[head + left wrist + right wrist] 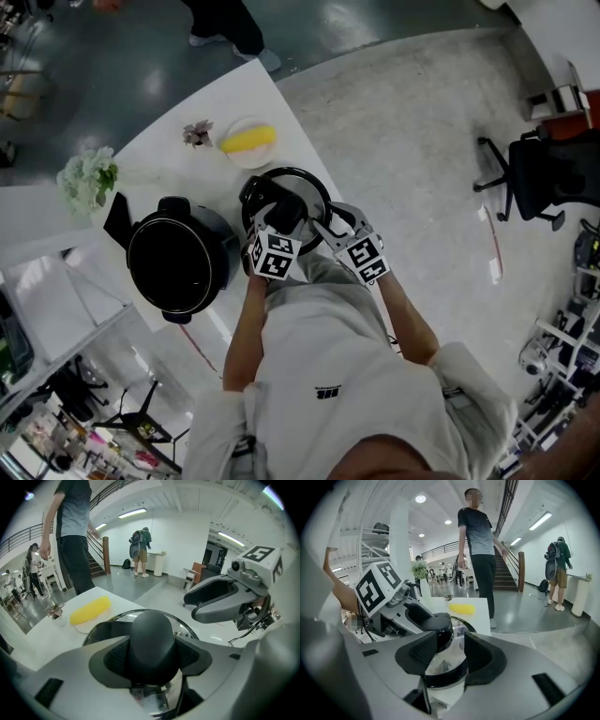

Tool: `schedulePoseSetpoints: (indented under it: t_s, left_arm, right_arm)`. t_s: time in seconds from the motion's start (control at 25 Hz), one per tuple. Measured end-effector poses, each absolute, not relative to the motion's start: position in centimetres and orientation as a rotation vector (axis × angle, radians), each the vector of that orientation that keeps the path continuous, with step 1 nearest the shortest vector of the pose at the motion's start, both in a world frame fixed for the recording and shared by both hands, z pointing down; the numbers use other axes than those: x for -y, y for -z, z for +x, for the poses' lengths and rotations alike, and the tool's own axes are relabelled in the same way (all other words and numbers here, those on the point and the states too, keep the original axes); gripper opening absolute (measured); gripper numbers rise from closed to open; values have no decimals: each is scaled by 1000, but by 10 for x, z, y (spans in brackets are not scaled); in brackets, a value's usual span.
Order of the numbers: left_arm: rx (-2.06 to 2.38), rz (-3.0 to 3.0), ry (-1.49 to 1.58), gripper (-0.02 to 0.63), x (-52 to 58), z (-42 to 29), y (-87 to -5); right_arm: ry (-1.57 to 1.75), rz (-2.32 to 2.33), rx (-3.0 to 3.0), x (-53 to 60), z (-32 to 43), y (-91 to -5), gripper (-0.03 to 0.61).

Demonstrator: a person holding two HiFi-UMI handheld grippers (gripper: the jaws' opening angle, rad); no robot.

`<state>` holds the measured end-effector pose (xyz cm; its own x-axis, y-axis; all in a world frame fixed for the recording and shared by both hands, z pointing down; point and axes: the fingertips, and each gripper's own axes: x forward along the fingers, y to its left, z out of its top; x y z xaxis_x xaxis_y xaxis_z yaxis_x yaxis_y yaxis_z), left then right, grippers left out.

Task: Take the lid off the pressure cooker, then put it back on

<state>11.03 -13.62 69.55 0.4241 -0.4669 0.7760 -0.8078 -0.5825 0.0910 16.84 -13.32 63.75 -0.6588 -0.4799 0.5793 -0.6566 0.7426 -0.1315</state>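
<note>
The pressure cooker's lid (307,187), shiny with a black rim, lies on the white table (155,155) to the right of the open black pot (178,261). My left gripper (281,220) is shut on the lid's black knob (152,637), with a pad pressed against each side of it. My right gripper (328,227) is at the lid's near right edge. In the right gripper view its jaws stand apart, my right gripper (451,656) open over the lid's rim (440,679), and neither pad presses on anything.
A plate with a yellow object (248,141) and a small plant (197,133) sit beyond the lid. White flowers (87,178) stand at the table's left. A person stands at the table's far end (478,550). An office chair (534,178) is on the floor to the right.
</note>
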Motion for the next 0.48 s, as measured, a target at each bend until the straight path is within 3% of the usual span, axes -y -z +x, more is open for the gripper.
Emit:
schedulePoseSetpoints:
  t_s: [0.48]
  left_arm:
    - [1080, 2299, -943, 287, 142, 110, -626]
  right_arm:
    - [-379, 876, 2461, 136, 162, -582, 183]
